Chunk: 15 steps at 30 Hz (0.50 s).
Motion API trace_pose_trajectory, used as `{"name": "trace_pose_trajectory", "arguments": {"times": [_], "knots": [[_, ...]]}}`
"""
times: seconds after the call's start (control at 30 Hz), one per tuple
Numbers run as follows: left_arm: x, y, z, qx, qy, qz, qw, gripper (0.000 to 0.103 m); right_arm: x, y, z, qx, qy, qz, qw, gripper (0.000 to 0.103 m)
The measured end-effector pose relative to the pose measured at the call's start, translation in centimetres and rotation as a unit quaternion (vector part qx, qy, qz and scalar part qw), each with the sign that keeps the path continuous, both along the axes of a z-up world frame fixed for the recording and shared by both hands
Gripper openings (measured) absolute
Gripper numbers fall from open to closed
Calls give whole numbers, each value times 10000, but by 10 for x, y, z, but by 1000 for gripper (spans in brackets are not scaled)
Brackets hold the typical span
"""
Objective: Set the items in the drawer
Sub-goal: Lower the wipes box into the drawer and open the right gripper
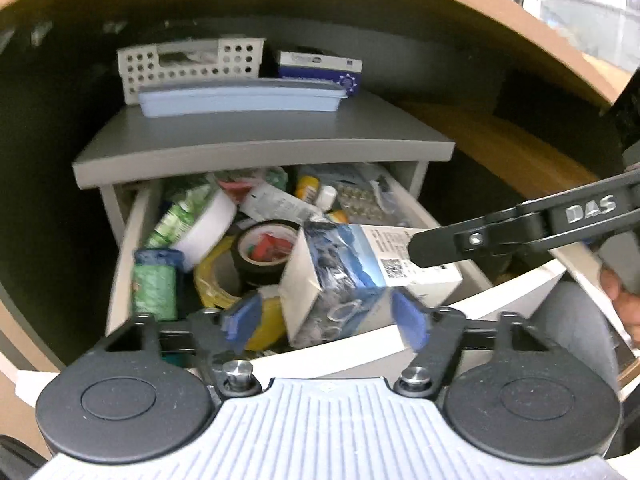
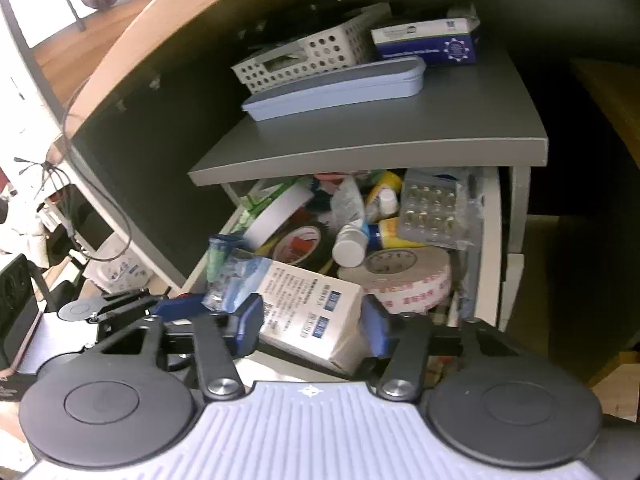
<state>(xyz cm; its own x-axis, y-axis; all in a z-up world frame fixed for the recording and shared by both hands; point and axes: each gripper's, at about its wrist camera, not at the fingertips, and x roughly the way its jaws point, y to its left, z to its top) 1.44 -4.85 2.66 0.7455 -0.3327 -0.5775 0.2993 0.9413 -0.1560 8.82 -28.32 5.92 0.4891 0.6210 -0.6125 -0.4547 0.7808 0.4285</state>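
Observation:
A white and blue box [image 1: 352,276] lies tilted over the front of the open drawer [image 1: 128,248], which is full of tape rolls, bottles and packets. In the right wrist view the same box [image 2: 308,308] sits between my right gripper's [image 2: 314,324] blue pads [image 2: 376,328], which stand against its sides. My left gripper [image 1: 326,320] is open, its pads either side of the box's near end without touching. The right gripper's arm [image 1: 520,232] reaches in from the right in the left wrist view.
The grey cabinet top [image 1: 260,136] holds a white perforated basket [image 1: 188,64], a pale blue case [image 1: 240,98] and a blue-white carton [image 1: 320,70]. A wooden desk arches overhead [image 1: 520,32]. The drawer's white front edge [image 1: 360,348] lies just under my left gripper.

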Motion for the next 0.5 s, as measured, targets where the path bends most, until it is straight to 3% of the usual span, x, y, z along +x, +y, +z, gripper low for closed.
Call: {"name": "trace_pose_trajectory", "arguments": {"times": [0.1, 0.3, 0.5], "knots": [[8, 3, -4, -276, 196, -32, 9994, 57, 4, -4, -6, 23, 159, -129, 9998, 51], [16, 3, -9, -462, 329, -130, 9983, 58, 8, -17, -18, 409, 506, -415, 9970, 49], [19, -10, -5, -551, 534, -248, 9967, 56, 10, -33, -5, 538, 436, -650, 9955, 47]]}}
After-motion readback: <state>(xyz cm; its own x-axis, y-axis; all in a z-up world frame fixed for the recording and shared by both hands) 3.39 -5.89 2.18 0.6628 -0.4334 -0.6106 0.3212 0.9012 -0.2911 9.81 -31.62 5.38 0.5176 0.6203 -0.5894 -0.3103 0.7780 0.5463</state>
